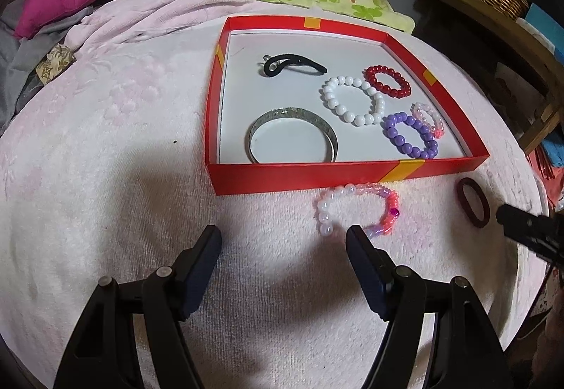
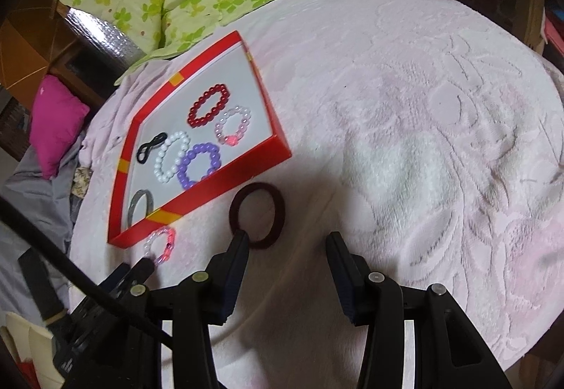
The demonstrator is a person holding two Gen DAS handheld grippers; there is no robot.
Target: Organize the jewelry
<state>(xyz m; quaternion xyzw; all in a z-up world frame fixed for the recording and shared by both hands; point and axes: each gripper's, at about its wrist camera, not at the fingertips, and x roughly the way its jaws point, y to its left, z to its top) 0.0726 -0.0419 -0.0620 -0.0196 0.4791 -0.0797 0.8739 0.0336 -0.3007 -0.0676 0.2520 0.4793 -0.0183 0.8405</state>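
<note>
**Six pieces boxed, two left outside**

Pink towel-covered table point(image 1: 105, 149), bedding and a wicker basket behind it. Red box point(image 1: 352, 174) is the landmark.

Inside the box:
- black hair tie point(image 1: 292, 64) toward the far wall
- metal bangle point(image 1: 292, 135) against the near wall
- white bead bracelet point(image 1: 352, 99) mid-box
- red bead bracelet point(image 1: 387, 82) just behind it
- purple bead bracelet point(image 1: 410, 138) touching a small pink bead bracelet point(image 1: 428, 119) at the right wall

Outside the box:
- pink-white bead bracelet point(image 1: 356, 209) just in front of the near wall
- maroon hair tie point(image 2: 257, 216) on the towel off the front-right corner

Left gripper point(image 1: 283, 241): jaws spread, empty, right finger at the pink-white bracelet's edge. Right gripper point(image 2: 287, 244): jaws spread, empty, left finger overlapping the maroon tie's near rim; contact can't be confirmed.

Estimate: mostly done. Two picks and drops remain, both lined up.
</note>
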